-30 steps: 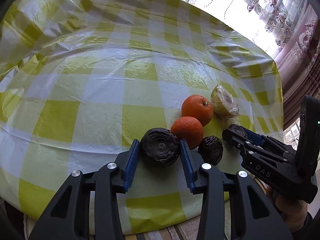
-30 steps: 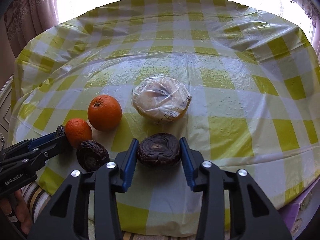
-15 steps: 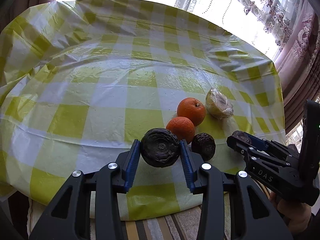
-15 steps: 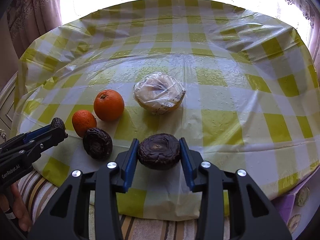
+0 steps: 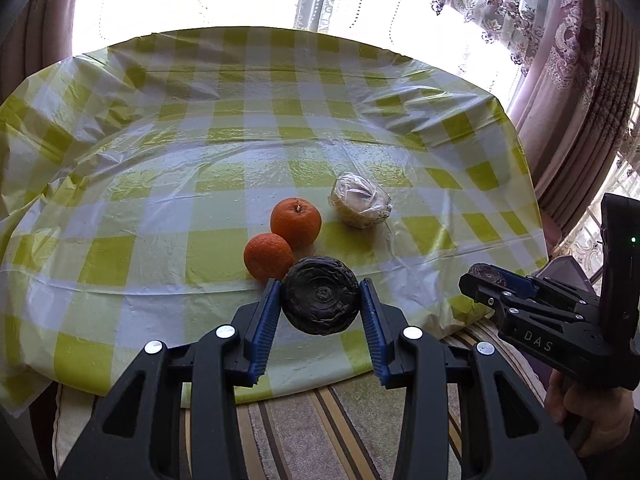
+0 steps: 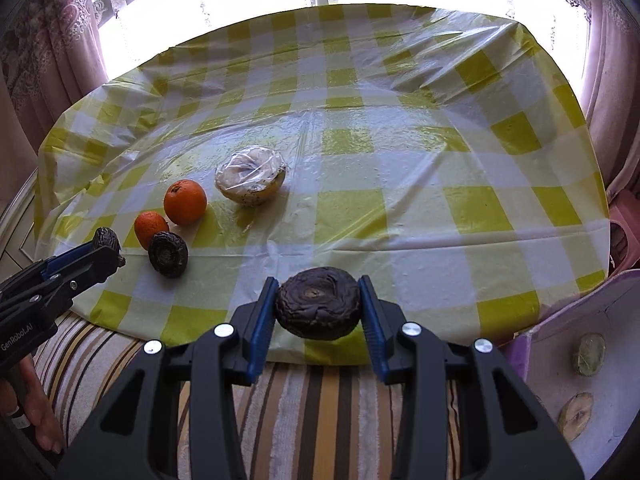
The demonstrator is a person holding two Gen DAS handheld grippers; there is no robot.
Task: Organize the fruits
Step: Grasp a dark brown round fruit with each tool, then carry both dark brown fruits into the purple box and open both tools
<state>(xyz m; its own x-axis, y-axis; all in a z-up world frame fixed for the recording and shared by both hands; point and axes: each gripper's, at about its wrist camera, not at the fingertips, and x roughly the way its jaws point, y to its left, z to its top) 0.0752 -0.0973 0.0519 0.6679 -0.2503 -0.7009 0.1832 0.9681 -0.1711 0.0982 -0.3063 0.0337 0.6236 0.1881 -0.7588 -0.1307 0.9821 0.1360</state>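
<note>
Both claws have lifted back from the table (image 5: 120,184), each clamped on a dark wrinkled fruit: left claw (image 5: 320,304), right claw (image 6: 318,304). Shrivelled skin looks light, perhaps brittle; pads grip its widest sides. Beyond lie two oranges (image 5: 296,222), a third dark fruit (image 6: 168,254), and a wrapped item (image 6: 250,180), contents unclear.

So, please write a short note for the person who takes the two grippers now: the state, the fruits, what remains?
Left gripper: shut on a dark wrinkled fruit, held above the near table edge.
Right gripper: shut on a second dark fruit.
On the checked tablecloth: two oranges, a third dark fruit, a wrapped fruit.
Left: set down both held fruits; the destination is not visible.
</note>
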